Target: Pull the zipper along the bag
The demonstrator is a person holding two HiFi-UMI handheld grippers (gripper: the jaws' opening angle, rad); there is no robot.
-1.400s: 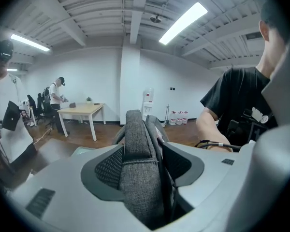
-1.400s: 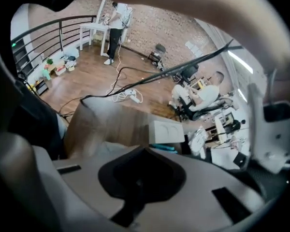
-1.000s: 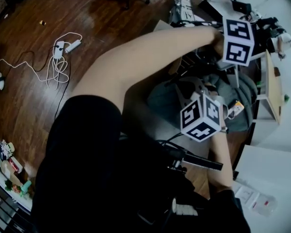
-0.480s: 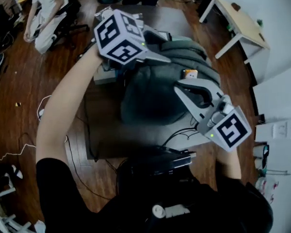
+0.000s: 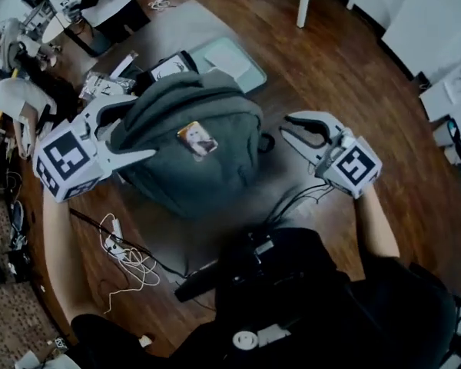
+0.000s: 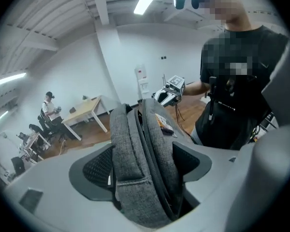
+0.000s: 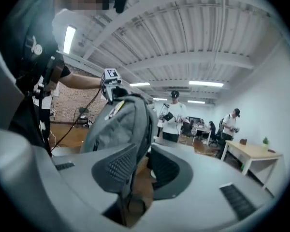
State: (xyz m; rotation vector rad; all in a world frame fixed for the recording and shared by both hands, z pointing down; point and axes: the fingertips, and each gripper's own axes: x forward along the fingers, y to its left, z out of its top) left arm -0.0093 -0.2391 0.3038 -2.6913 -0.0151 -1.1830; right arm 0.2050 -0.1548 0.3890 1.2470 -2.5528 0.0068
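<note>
Clamp the left gripper (image 5: pixel 142 126), jaws just opened wide astride the 9 o'clock edge of the central bag (image 5: pixel 192 167), then bring the right gripper (image 5: pixel 284 126), just parted slightly and empty at 3 o'clock, to the zipper (image 6: pixel 152 163).

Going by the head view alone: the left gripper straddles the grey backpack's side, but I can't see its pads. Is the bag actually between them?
Observer: Yes. In its own view, the left gripper has the backpack edge, zipper included, between jaws that have just been opening and stand wide.
Operator: Is the right gripper holding anything?
Observer: No. The right gripper has its jaws narrowly apart, having just been opening. Only a brown surface shows in the gap, and the bag lies beyond.
</note>
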